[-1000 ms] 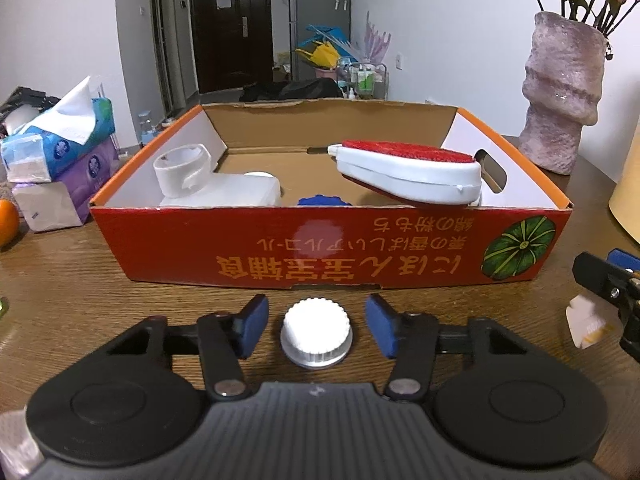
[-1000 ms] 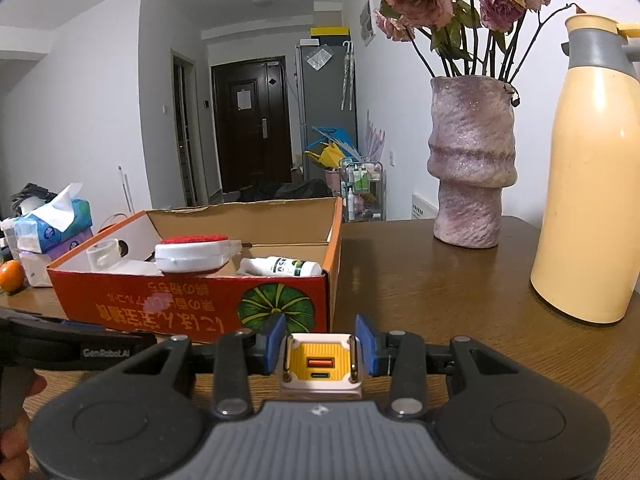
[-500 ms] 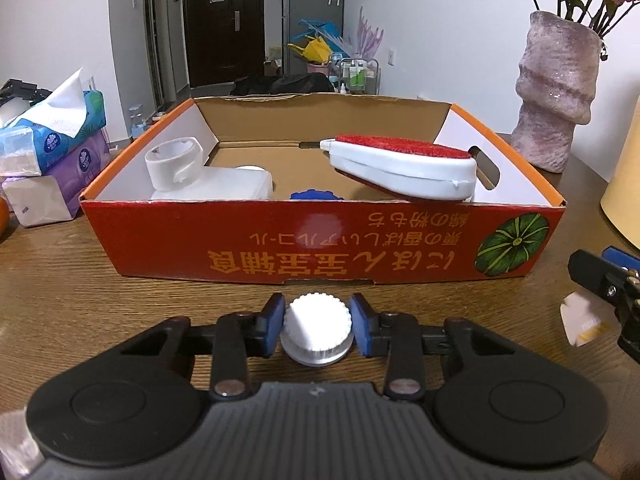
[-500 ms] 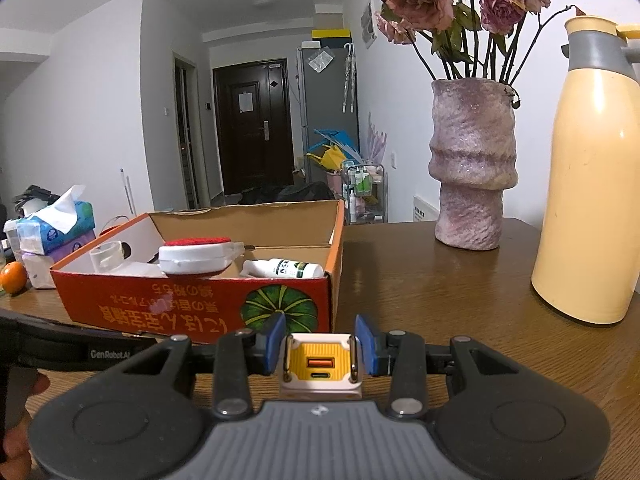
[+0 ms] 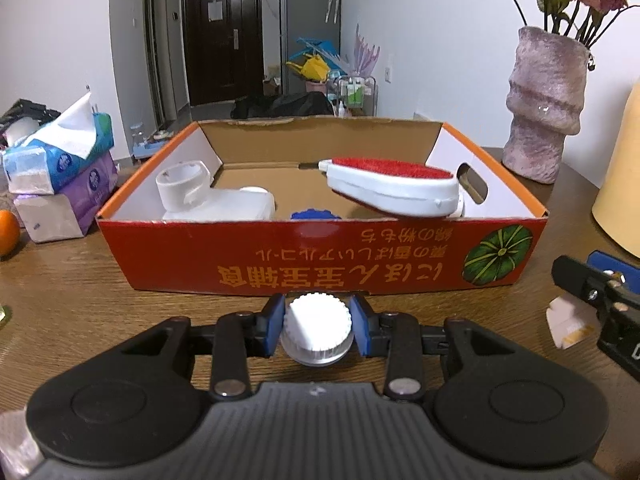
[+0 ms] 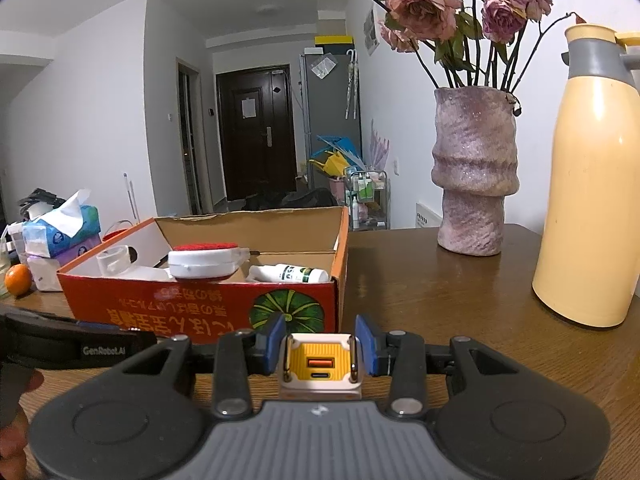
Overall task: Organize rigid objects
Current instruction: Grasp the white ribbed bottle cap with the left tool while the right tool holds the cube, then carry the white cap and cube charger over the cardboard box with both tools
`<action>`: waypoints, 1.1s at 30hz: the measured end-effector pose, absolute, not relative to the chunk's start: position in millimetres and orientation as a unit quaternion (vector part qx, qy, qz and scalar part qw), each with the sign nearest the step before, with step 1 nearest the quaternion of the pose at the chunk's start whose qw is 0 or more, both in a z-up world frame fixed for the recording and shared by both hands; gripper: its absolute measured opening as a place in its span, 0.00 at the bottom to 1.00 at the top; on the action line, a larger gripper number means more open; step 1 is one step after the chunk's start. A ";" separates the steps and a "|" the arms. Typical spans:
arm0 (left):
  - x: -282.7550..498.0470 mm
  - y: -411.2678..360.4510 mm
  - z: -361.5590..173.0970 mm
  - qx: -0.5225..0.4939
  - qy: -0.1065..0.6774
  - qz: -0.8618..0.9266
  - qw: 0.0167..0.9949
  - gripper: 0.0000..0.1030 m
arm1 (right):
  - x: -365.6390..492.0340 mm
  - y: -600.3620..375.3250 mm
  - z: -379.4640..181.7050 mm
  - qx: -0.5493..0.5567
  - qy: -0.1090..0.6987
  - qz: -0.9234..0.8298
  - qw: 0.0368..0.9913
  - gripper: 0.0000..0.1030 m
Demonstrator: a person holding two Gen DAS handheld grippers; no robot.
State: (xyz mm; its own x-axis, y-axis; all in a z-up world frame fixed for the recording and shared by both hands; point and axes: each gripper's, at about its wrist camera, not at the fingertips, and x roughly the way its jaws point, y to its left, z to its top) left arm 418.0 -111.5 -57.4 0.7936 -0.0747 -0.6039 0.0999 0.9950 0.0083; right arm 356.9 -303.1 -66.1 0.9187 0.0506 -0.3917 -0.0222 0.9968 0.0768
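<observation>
Left tool point(image 5: 317, 327) clamped on ribbed white cap point(image 5: 316, 326), right tool point(image 6: 320, 345) on boxy charger point(image 6: 320, 364); both judged light, stiff, best gripped across sides.

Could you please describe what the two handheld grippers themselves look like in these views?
Both the left gripper and right gripper have ribbed grey bodies, black linkage arms with silver pivot pins, round black discs, and blue pads. White "GenRobot.AI" lettering marks the left gripper's side.

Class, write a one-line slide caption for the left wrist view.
Left tool shut on a white ribbed cap before a red cardboard box holding a red-topped brush.
</observation>
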 end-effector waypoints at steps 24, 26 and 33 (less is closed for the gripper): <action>388.9 -81.8 -15.7 -0.017 0.261 -0.033 0.965 0.36 | 336.0 -267.0 -51.7 0.059 0.174 0.038 0.982 0.37; 388.2 -78.3 -12.2 -0.021 0.257 -0.031 0.966 0.36 | 335.5 -262.1 -50.9 0.060 0.172 0.041 0.982 0.37; 387.9 -70.8 -3.2 -0.030 0.245 -0.026 0.969 0.36 | 334.8 -246.8 -46.3 0.062 0.162 0.048 0.984 0.37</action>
State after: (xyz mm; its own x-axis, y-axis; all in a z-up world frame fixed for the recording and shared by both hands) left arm 387.9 -70.8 -3.2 0.8784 -0.0660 -0.4734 0.0361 0.9968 -0.0720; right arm 334.8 -246.8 -46.3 0.9427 0.1137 -0.3136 -0.0733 0.9878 0.1376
